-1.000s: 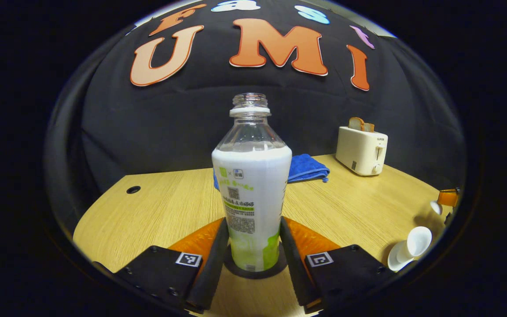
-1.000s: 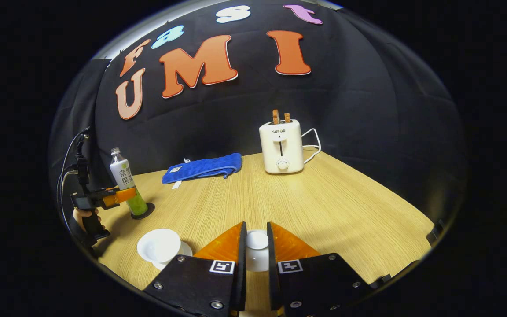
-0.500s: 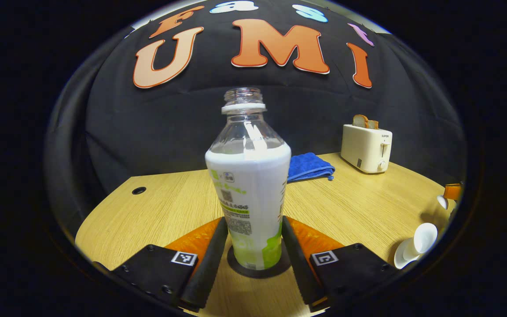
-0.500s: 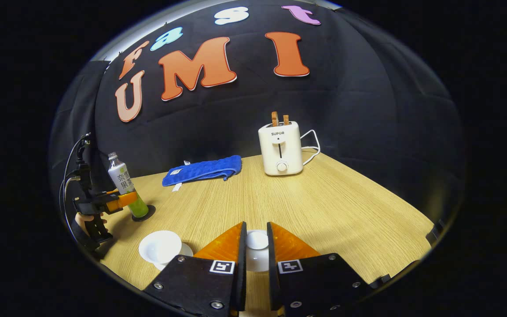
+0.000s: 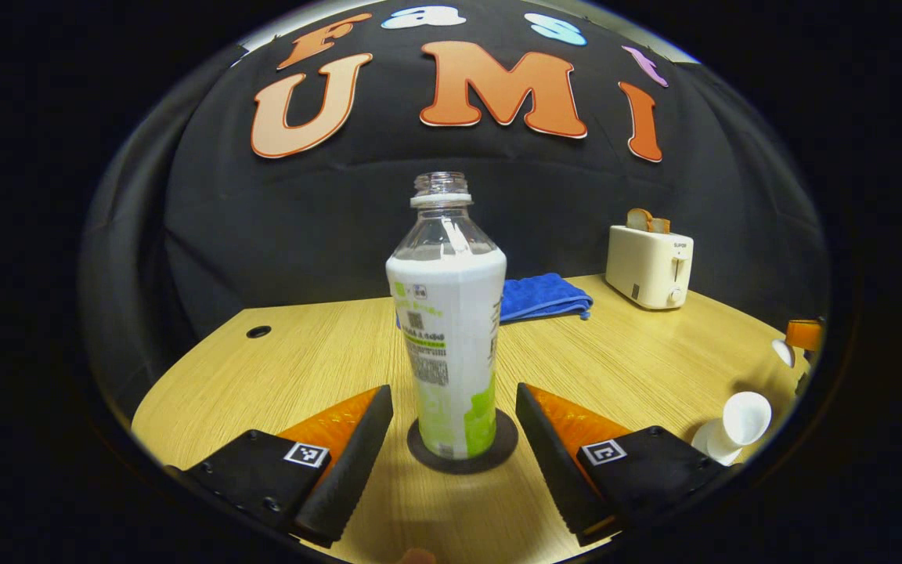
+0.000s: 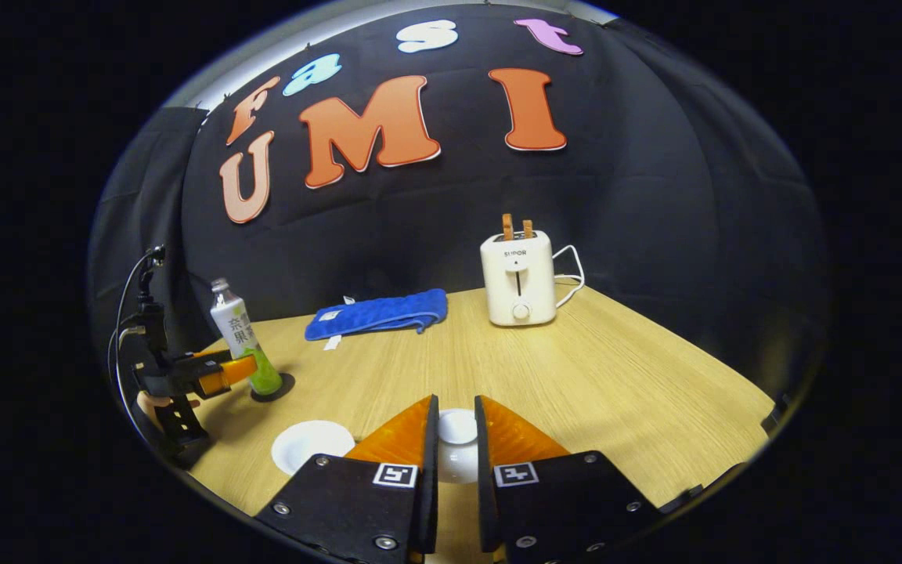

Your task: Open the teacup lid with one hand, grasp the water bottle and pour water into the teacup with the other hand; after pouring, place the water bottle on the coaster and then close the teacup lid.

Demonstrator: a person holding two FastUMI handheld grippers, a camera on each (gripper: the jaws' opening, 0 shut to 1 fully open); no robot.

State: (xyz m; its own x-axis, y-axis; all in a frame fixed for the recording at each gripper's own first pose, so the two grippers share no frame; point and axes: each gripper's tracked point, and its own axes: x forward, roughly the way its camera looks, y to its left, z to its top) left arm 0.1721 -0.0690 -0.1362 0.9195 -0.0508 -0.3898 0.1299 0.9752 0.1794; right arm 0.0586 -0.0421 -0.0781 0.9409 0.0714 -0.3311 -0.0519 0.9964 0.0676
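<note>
The clear water bottle (image 5: pixel 451 329), uncapped with a white and green label, stands upright on the dark round coaster (image 5: pixel 490 453). My left gripper (image 5: pixel 451 398) is open, its fingers on either side of the bottle and apart from it. The white teacup (image 5: pixel 739 417) sits on its saucer at the far right with no lid on it. My right gripper (image 6: pixel 455 406) is shut on the white teacup lid (image 6: pixel 457 428). In the right gripper view the teacup (image 6: pixel 312 448) lies low at the left, and the bottle (image 6: pixel 238 337), coaster (image 6: pixel 283 386) and hand-held left gripper (image 6: pixel 228 368) are beyond it.
A cream toaster (image 6: pixel 518 276) with bread slices stands at the back of the wooden table (image 6: pixel 592 376), its cable trailing right. A folded blue cloth (image 6: pixel 377 313) lies against the wall. A small cable hole (image 5: pixel 258 331) marks the table's far left.
My left gripper has opened and drawn back from the bottle, which now stands free on the coaster. My right gripper, still holding the lid, has shifted slightly.
</note>
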